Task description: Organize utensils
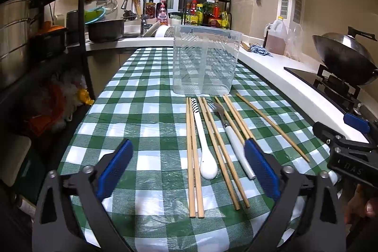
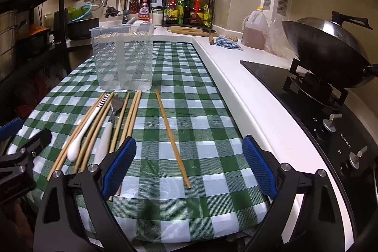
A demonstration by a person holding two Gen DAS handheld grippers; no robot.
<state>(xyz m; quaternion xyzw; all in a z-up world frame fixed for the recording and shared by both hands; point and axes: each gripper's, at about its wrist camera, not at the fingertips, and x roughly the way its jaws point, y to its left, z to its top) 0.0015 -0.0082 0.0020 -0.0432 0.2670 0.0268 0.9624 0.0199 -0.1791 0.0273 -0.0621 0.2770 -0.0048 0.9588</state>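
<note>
**Waiting over the utensils: both grippers spread wide above a checked table**

Hovering above a green-and-white checked tablecloth [image 1: 146, 110], the left gripper [image 1: 189, 167] has its blue-padded jaws spread wide with nothing between them. Below it lie two chopstick pairs [image 1: 193, 157], a white spoon [image 1: 205, 152] with a striped handle end, and a white-handled fork [image 1: 232, 134], all roughly parallel and close together on the cloth. The right gripper [image 2: 189, 164] is likewise wide apart and empty; between its fingers in the right wrist view lies a single chopstick [image 2: 172, 138], set apart from the main group and nearer the white counter [image 2: 236, 91]. More chopsticks lie between the fork and that lone one.

A clear plastic utensil holder [image 1: 205, 60], divided down the middle, stands upright on the cloth just beyond the utensils' far ends. Its compartments appear to hold nothing. To the right, a wok [image 2: 323, 51] sits tilted on a black stove [image 2: 307, 105].
</note>
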